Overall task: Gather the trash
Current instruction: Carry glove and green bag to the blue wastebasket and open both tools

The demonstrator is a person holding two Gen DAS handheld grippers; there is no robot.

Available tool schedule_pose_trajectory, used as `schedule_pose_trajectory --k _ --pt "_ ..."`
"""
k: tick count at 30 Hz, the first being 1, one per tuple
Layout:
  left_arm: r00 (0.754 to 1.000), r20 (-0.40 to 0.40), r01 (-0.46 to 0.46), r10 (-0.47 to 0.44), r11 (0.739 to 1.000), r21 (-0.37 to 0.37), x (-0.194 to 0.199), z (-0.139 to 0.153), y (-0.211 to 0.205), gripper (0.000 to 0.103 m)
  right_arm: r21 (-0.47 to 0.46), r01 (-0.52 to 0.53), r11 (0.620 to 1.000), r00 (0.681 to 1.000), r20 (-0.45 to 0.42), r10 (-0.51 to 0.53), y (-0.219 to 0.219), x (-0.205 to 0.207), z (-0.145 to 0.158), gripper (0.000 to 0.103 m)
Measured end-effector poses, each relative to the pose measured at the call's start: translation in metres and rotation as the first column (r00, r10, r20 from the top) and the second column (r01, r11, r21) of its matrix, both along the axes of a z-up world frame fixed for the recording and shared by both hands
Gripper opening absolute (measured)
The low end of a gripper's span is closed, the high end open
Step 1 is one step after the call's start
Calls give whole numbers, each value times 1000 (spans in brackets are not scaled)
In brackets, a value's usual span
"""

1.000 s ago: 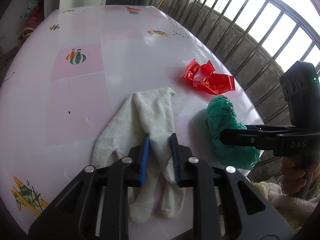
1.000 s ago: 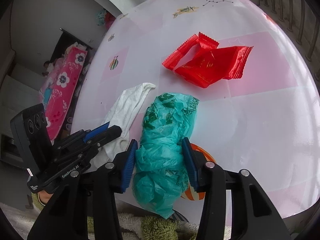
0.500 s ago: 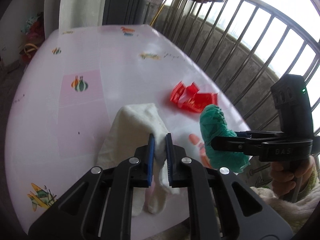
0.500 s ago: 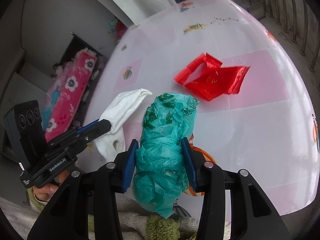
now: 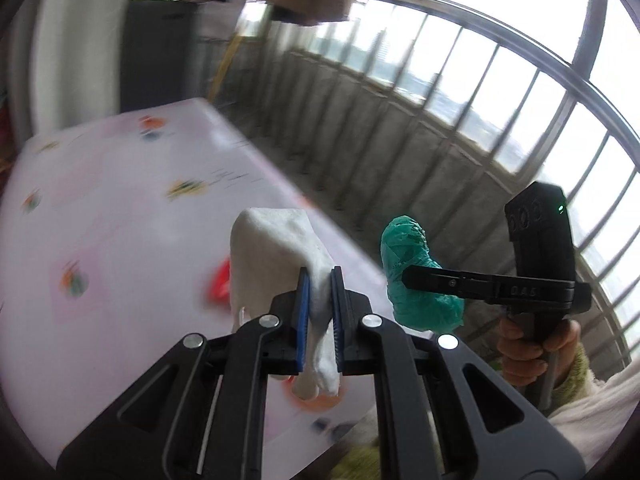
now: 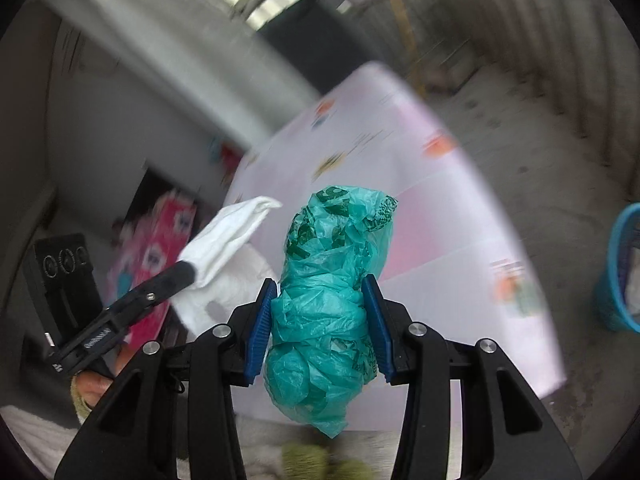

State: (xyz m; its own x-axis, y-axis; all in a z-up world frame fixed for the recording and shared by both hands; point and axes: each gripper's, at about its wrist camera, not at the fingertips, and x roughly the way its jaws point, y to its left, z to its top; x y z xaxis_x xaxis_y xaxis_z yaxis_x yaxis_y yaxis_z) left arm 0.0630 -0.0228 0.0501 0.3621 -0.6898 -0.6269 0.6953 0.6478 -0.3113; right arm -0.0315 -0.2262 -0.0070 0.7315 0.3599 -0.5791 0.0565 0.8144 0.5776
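The left gripper (image 5: 319, 276) pinches a white cloth (image 5: 276, 248) almost fully closed, lifted clear of the pink table (image 5: 120, 240). The right gripper (image 6: 320, 292) clamps a crumpled green plastic bag (image 6: 332, 280) at mid width, also raised. A red wrapper (image 5: 220, 286) lies on the table beyond; a blue bin (image 6: 620, 268) stands on the floor.

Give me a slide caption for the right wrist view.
Right gripper clamps a crumpled green plastic bag above the table.
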Motion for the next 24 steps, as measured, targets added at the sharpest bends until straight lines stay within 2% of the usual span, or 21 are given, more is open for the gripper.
schedule_pose_trajectory --k 2,5,8,10,11,12,15,18,21,24 --pt "997 -1 81 -81 997 -18 3 9 -36 8 0 88 996 996 18 -88 -30 -17 3 43" --pt "982 -19 186 -187 982 -27 7 15 -94 8 26 274 962 961 34 -274 -87 -50 3 43" --pt "954 -47 296 -298 955 -32 7 16 -156 8 69 452 889 890 20 -455 -144 -88 -5 43" --pt "932 -58 356 -357 934 -33 3 13 -193 8 67 565 823 824 -1 -566 -178 -114 -13 43" --pt "917 -67 391 -392 920 -28 1 10 -217 8 65 597 799 801 -12 -598 -188 -122 -17 43" --pt "902 -79 425 -425 905 -19 0 5 -242 8 77 650 756 759 -35 -650 -205 -135 -25 43" --pt "859 -115 501 -499 865 -6 -7 -13 -307 8 90 724 684 690 -101 -717 -231 -151 -48 43" --pt "821 -157 558 -549 829 20 -12 -38 -371 8 82 764 640 644 -165 -747 -250 -151 -71 43" --pt "796 -182 594 -577 802 58 -15 -62 -425 8 56 789 611 609 -194 -769 -265 -151 -86 43" --pt "780 -202 616 -593 784 76 -15 -85 -464 8 59 805 590 589 -204 -782 -276 -140 -96 44"
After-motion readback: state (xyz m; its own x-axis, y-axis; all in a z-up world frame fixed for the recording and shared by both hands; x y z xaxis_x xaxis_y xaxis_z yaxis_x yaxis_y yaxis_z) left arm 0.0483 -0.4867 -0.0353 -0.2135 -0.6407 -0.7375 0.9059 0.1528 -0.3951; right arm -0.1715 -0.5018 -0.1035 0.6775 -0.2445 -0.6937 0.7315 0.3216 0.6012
